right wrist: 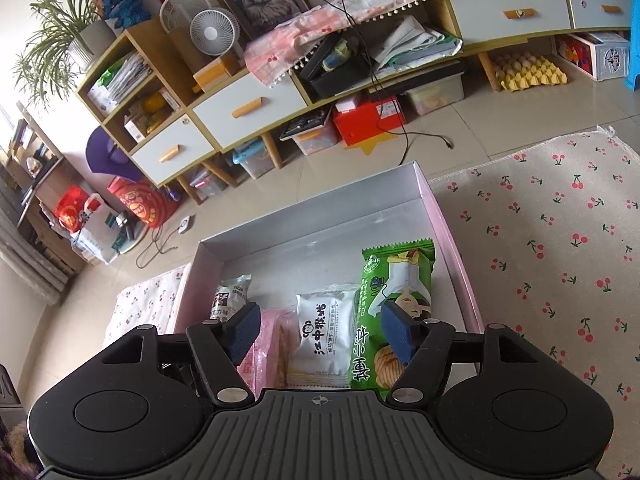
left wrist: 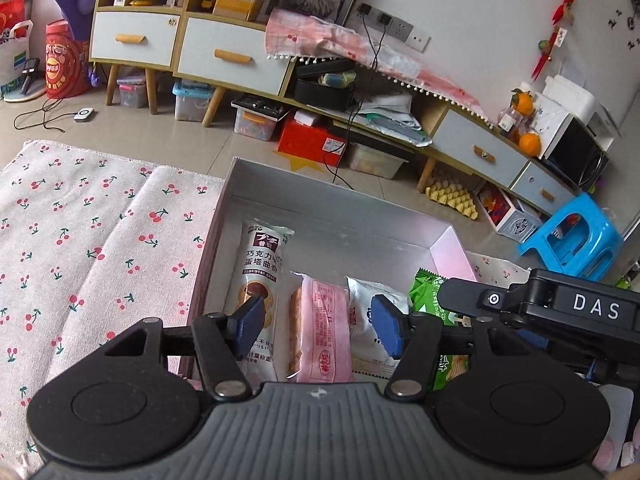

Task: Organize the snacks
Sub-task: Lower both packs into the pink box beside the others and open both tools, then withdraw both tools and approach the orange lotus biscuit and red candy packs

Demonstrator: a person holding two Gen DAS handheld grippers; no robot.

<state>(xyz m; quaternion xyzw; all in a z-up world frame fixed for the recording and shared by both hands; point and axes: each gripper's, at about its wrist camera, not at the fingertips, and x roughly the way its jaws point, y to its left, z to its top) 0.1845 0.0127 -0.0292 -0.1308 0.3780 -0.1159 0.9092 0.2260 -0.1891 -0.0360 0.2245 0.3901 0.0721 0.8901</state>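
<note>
An open box with a silver lining (left wrist: 332,216) (right wrist: 312,224) and pink outer walls rests on a cherry-print cloth (left wrist: 80,240). Side by side in its near half lie a white-and-brown chocolate cookie pack (left wrist: 262,264) (right wrist: 232,294), a pink pack (left wrist: 320,348) (right wrist: 268,356), a white pack (left wrist: 360,340) (right wrist: 326,316) and a green pack (left wrist: 426,292) (right wrist: 396,276). My left gripper (left wrist: 320,320) hangs open over the pink pack, its blue pads apart from it. My right gripper (right wrist: 320,332) hangs open over the white pack, gripping nothing.
A black tool housing marked DAS (left wrist: 580,308) reaches in from the right, close beside my left gripper. Beyond the box is tiled floor (left wrist: 180,136), a low cabinet with drawers (left wrist: 232,56) (right wrist: 248,108), storage bins, a cable and a blue stool (left wrist: 572,236).
</note>
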